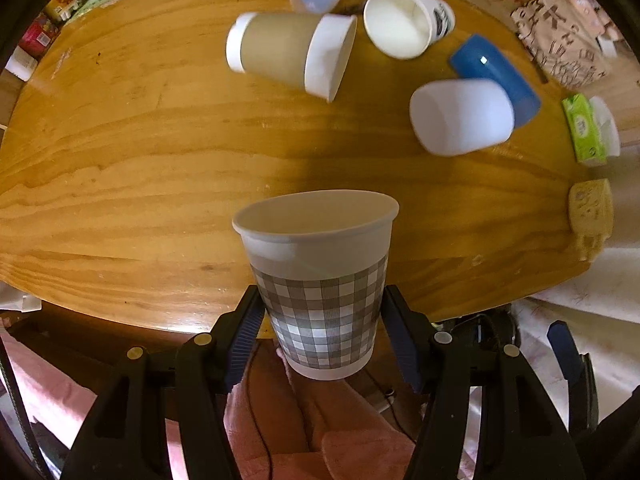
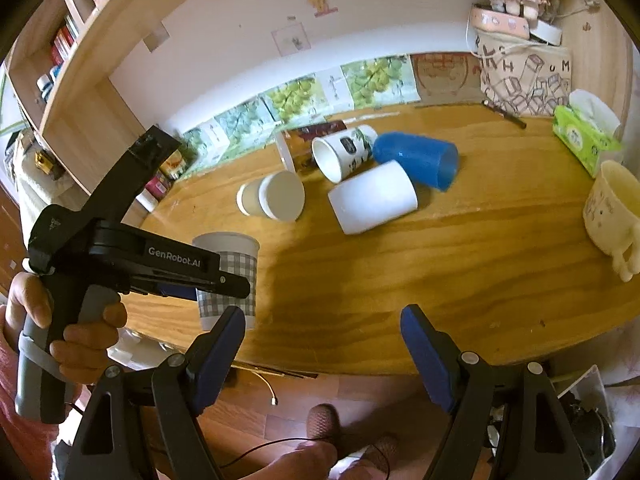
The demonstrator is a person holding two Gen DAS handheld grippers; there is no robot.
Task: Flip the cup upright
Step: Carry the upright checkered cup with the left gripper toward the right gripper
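My left gripper [image 1: 322, 320] is shut on a grey-and-white checked paper cup [image 1: 320, 280]. It holds the cup upright, mouth up, at the near edge of the wooden table [image 1: 140, 168]. In the right wrist view the same cup [image 2: 230, 276] shows at the left in the left gripper's fingers [image 2: 224, 280], its base just above the table edge. My right gripper [image 2: 322, 340] is open and empty, above the near table edge to the right of that cup.
Several cups lie on their sides at the back: a tan-sleeved one [image 1: 292, 54], a printed white one [image 1: 406, 22], a blue one [image 1: 496, 76], a plain white one [image 1: 460, 116]. A cream mug [image 2: 612, 216] and a green tissue pack [image 2: 584, 136] stand at the right.
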